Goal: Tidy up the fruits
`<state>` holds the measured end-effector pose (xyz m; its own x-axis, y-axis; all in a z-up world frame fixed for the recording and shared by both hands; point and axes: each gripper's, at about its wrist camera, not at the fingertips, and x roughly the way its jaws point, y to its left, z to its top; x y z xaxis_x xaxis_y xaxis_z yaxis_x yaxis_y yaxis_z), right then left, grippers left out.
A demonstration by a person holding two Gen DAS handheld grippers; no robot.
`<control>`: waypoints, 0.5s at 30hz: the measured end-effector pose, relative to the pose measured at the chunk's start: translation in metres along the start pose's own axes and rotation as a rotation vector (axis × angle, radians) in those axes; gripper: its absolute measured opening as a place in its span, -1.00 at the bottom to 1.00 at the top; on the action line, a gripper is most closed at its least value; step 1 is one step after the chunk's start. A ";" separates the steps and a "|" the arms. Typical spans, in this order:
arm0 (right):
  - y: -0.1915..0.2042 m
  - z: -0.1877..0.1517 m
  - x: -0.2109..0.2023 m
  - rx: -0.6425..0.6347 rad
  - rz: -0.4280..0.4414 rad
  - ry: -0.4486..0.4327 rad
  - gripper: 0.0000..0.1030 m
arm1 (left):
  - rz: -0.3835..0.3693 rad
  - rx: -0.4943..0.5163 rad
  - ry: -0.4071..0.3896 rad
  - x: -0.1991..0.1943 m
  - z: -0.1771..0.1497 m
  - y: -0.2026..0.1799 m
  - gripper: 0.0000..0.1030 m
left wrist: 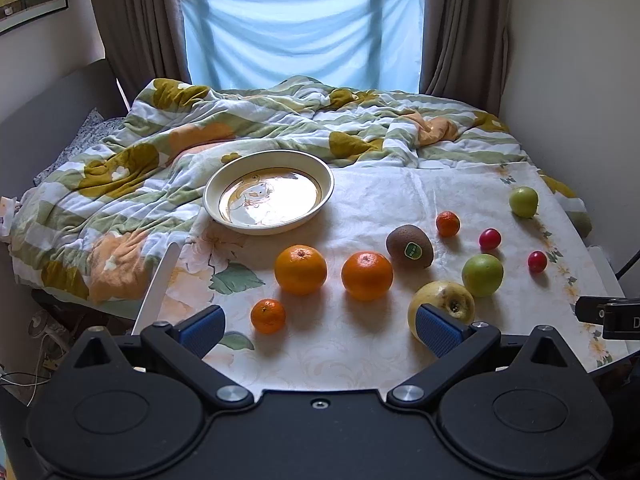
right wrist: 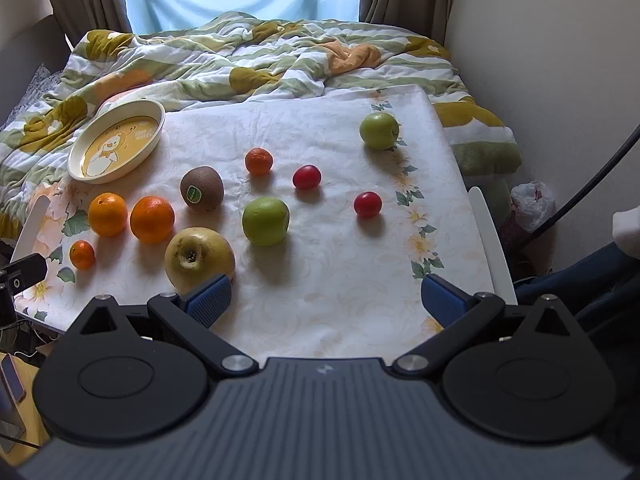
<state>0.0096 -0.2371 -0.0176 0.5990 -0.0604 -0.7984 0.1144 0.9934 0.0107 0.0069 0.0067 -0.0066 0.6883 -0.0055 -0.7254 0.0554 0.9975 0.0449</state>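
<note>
Several fruits lie on a floral white cloth [left wrist: 360, 344]: two oranges [left wrist: 300, 269] [left wrist: 367, 275], two small mandarins [left wrist: 268, 315] [left wrist: 447, 223], a kiwi [left wrist: 409, 246], a yellow apple [left wrist: 444, 304], two green apples [left wrist: 482, 275] [left wrist: 523, 201] and two red cherry tomatoes [left wrist: 490, 239] [left wrist: 537, 261]. An empty cream plate [left wrist: 224, 194] sits at the far left; it also shows in the right wrist view [right wrist: 80, 152]. My left gripper [left wrist: 320, 330] is open and empty, above the near edge by the small mandarin. My right gripper [right wrist: 326, 302] is open and empty, beside the yellow apple [right wrist: 199, 258].
A rumpled floral quilt [left wrist: 120, 168] covers the bed behind the cloth. Curtains [left wrist: 128, 20] and a blue sheet [left wrist: 300, 32] hang at the window. A wall [right wrist: 560, 80] stands at right, with a plastic bag [right wrist: 532, 204] below. A phone [right wrist: 12, 376] lies at lower left.
</note>
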 end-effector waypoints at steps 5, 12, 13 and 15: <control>0.002 -0.001 -0.001 -0.010 -0.005 -0.002 1.00 | 0.000 -0.001 0.000 0.000 0.000 0.000 1.00; 0.003 0.000 0.000 -0.014 -0.001 0.003 1.00 | 0.003 0.004 -0.003 0.000 0.001 -0.002 1.00; 0.004 0.000 0.000 -0.016 0.001 0.004 1.00 | 0.002 0.004 -0.002 0.001 0.001 -0.002 1.00; 0.004 0.000 0.000 -0.017 0.001 0.005 1.00 | 0.002 0.003 -0.003 0.001 0.001 -0.002 1.00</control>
<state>0.0101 -0.2335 -0.0180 0.5954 -0.0593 -0.8012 0.1004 0.9949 0.0010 0.0083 0.0046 -0.0064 0.6902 -0.0039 -0.7236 0.0564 0.9972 0.0484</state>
